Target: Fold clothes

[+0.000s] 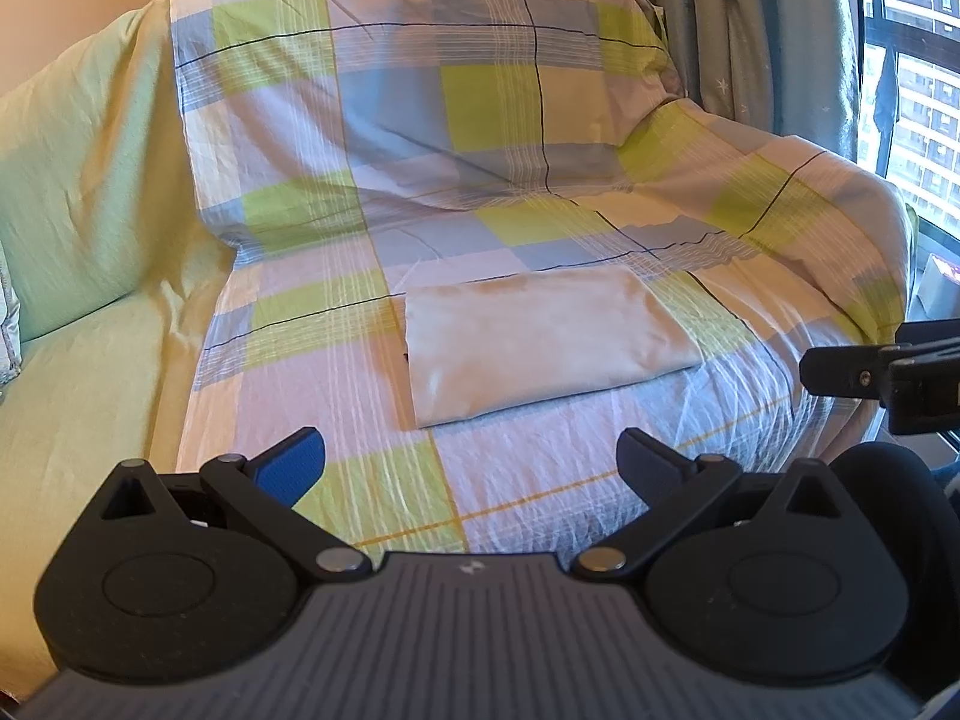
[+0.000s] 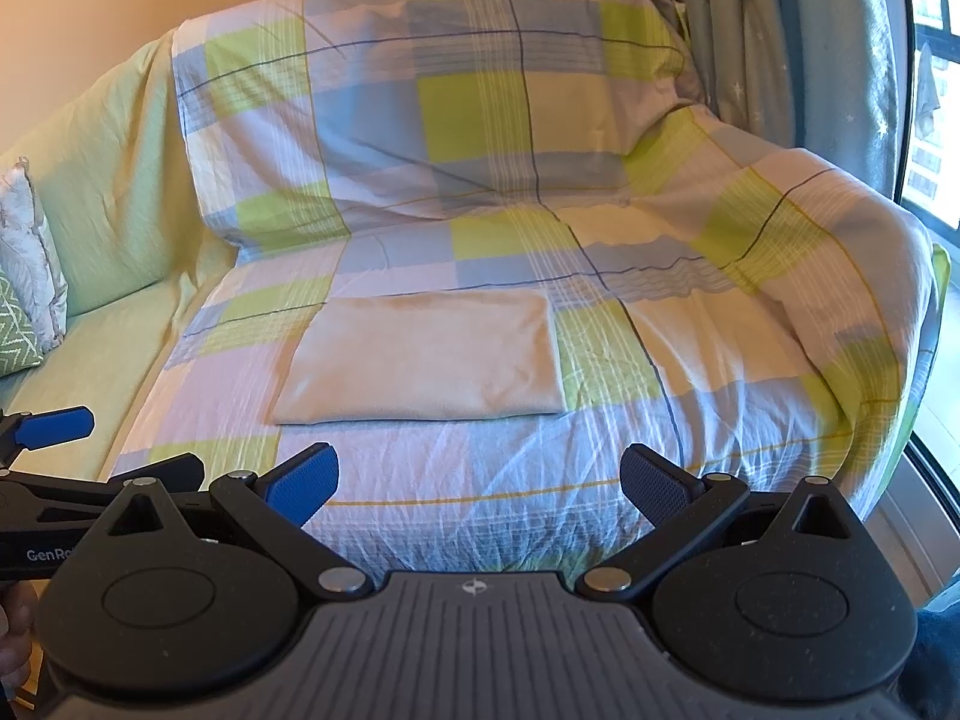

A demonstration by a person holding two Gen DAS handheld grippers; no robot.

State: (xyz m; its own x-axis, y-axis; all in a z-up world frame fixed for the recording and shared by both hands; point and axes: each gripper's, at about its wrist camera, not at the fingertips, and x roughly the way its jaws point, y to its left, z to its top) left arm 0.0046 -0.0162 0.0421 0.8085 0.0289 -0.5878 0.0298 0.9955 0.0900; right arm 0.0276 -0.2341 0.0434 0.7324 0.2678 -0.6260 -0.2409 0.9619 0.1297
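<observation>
The folded garment point(image 1: 543, 345) lies as a flat beige rectangle on the seat of a sofa point(image 1: 78, 324) draped in a checked sheet point(image 1: 456, 138), near the seat's front edge and roughly central. Judging by its squared edges, the folding looks finished or nearly so — if another fold is wanted, the best approach is to pinch the two near corners at once and carry them evenly to the far edge so the layers stay aligned. The left tool point(image 1: 471, 456) hovers short of the garment, spread wide and holding nothing; the right tool point(image 2: 480, 474) does the same just beside it — both level, pointing toward the sofa back. Curtains point(image 1: 750, 30) and a window point(image 1: 912, 90) stand at the far right.
</observation>
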